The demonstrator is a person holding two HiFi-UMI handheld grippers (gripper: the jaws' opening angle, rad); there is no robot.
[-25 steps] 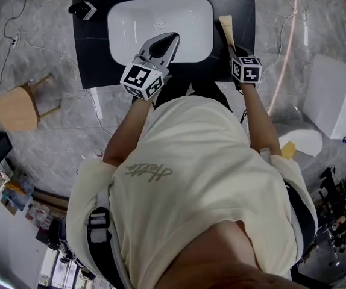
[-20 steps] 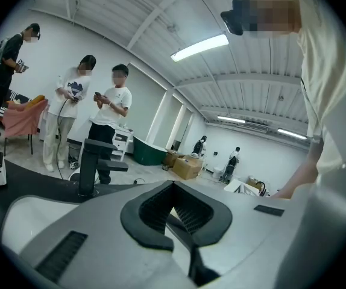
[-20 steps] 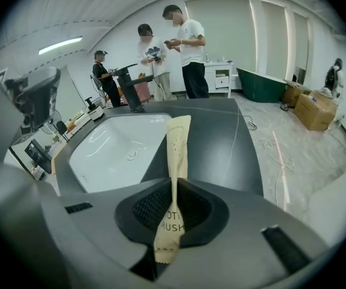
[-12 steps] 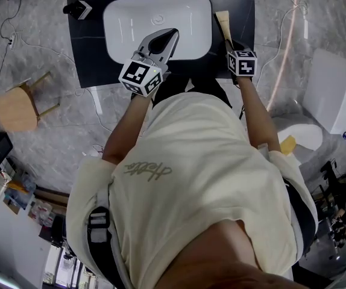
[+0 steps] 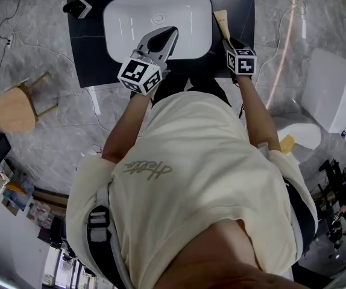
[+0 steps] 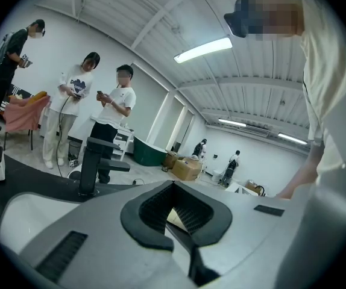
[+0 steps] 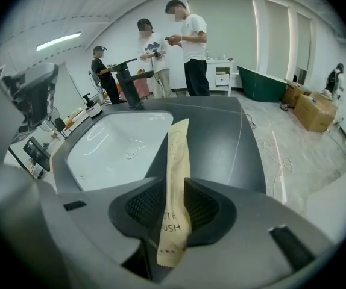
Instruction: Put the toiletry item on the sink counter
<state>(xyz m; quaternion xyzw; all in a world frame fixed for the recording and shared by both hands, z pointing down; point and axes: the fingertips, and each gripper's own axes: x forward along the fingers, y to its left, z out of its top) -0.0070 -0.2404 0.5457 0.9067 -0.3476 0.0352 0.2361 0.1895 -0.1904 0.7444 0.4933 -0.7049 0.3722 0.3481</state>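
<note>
The toiletry item is a tan paper toothbrush packet point(image 5: 223, 24). It lies lengthwise on the dark sink counter point(image 5: 236, 2), just right of the white basin point(image 5: 131, 17). Its near end still sits between the jaws of my right gripper point(image 5: 230, 43), which are opening. In the right gripper view the packet point(image 7: 176, 173) runs forward from between the pads point(image 7: 200, 206) onto the counter, and my right gripper point(image 7: 173, 206) no longer presses on it. My left gripper point(image 5: 172, 34) hovers over the basin's near rim, its jaws together and empty; in its own view my left gripper point(image 6: 174, 215) points up at the room.
A black faucet point(image 5: 79, 8) stands at the counter's far left corner. A wooden stool point(image 5: 13, 108) sits on the floor to the left and a white fixture point(image 5: 336, 95) to the right. Several people point(image 7: 188, 41) stand beyond the counter. Cables trail across the floor.
Both grippers have shifted a little farther over the counter. The packet stays between the right jaws with its far end on the counter.
</note>
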